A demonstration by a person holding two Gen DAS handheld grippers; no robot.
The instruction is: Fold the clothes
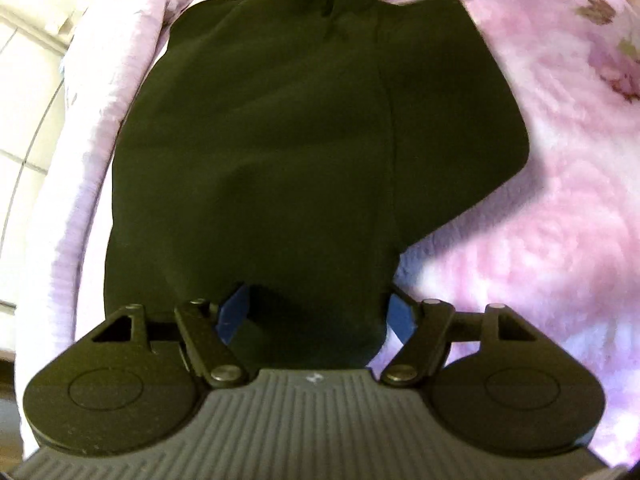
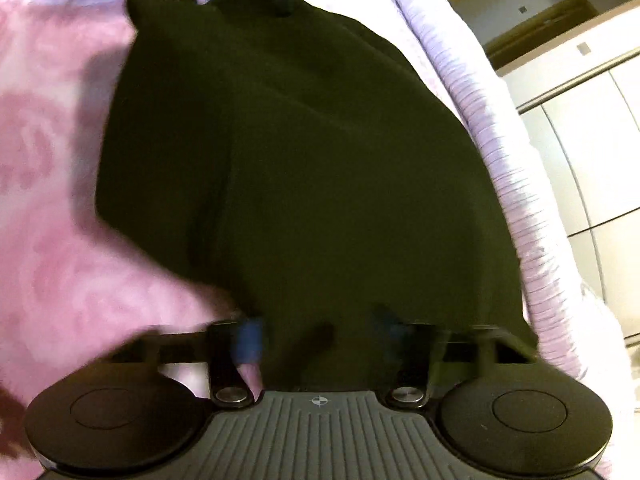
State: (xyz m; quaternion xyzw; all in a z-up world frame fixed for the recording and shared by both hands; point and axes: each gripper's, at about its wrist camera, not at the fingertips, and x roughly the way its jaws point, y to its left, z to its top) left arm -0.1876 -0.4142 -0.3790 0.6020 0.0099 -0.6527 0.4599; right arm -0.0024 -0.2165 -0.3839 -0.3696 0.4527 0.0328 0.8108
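Dark olive-black soft knit garment (image 1: 256,152) lay on the pink floral bed blanket (image 1: 560,200), limp and light; it would likely sag unless taken by its near hem corners. Left hand-held gripper (image 1: 316,316) stood spread around the hem, no pads pressing. Right hand-held gripper (image 2: 320,336) also straddled the hem, grip unclear through blur.

left tongs (image 1: 316,312) spread, right tongs (image 2: 320,332) narrower

Pink fleecy blanket (image 1: 540,208) with a blurred floral pattern, spread wide under everything; darker flower motifs (image 1: 592,8) near the top right corner of the left wrist view. Ribbed pale lilac edge (image 2: 508,184) running along its side. Beyond it, pale tiled floor (image 1: 24,128) in the left wrist view; white cabinet doors (image 2: 592,152) and a brown recess (image 2: 556,20) in the right
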